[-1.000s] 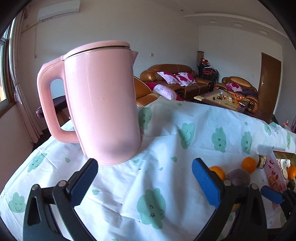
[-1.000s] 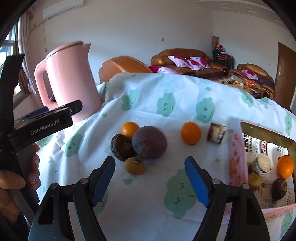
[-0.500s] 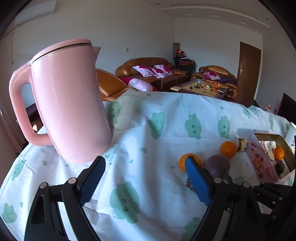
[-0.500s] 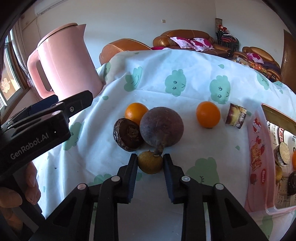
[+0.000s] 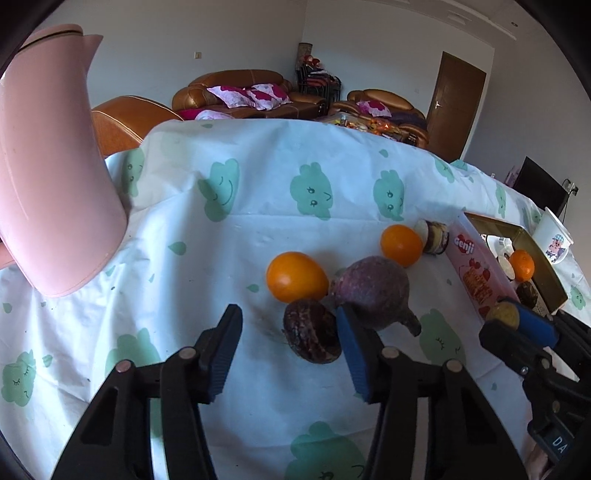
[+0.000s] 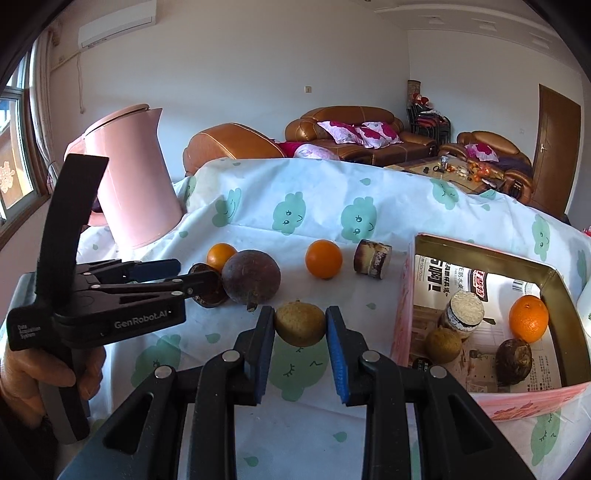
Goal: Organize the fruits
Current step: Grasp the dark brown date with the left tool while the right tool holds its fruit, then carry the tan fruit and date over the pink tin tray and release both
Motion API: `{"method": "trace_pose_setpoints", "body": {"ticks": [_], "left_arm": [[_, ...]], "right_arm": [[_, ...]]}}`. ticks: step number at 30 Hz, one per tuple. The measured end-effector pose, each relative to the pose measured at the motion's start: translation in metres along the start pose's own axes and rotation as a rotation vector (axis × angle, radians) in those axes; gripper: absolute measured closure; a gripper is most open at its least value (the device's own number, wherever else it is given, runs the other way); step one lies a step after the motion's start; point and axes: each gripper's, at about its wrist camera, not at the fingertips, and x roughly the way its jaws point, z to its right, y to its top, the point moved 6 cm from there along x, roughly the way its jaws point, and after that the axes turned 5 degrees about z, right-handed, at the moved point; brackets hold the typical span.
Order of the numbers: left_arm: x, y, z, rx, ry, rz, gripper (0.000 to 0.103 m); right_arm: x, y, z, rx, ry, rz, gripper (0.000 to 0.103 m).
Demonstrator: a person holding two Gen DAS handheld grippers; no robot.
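Right wrist view: the right gripper (image 6: 300, 325) is seen clamped on a small yellow-brown fruit (image 6: 300, 323), which is pinched between the blue pads and carried just above the cloth, short of the pink box (image 6: 402, 295). In that box, lined with printed paper, an orange (image 6: 528, 323), another yellow-brown fruit (image 6: 443, 345), a dark brown fruit (image 6: 513, 362) and a small jar (image 6: 463, 314) are contained. To the left, the left gripper (image 6: 192, 271) is held by a hand (image 6: 48, 380).

From the left wrist view, the left gripper (image 5: 288, 347) is shown with its jaws closing around a dark brown round fruit (image 5: 312, 332); the fruit lies between the pads, the right pad at its edge, while a gap is seen at the left pad. Touching this fruit, a large purple fruit (image 5: 373, 291) and an orange fruit (image 5: 297, 277) are found, and farther right a second orange fruit (image 5: 402, 245) beside a small cut piece (image 5: 434, 236).

The surface is covered by a white tablecloth (image 5: 258, 206) printed with green cloud faces; it is creased and a dark smudge is marked near the left pad. A pink kettle (image 5: 51, 173) is set at its left end. Beyond the table, brown leather sofas (image 6: 354, 129) with pink-flowered cushions, a low table, a wooden door (image 6: 557, 147), an air conditioner (image 6: 116, 22) and a window (image 6: 14, 147) are visible.
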Motion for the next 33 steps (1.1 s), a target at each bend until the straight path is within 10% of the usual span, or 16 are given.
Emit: {"method": "trace_pose_setpoints", "body": {"ticks": [11,21,33], "left_arm": [[0.005,-0.008,0.005,-0.072,-0.149,-0.061,0.073],[0.008,-0.004,0.003,-0.104,-0.14,-0.044,0.078],[-0.055,0.02,0.003,-0.079,-0.032,0.299,0.078]], "right_arm": [[0.0,-0.002,0.0,0.026,0.019,-0.007,0.073],[0.003,-0.004,0.001,0.029,0.011,-0.012,0.073],[-0.019,0.015,0.01,0.064,0.034,0.103,0.073]]}}
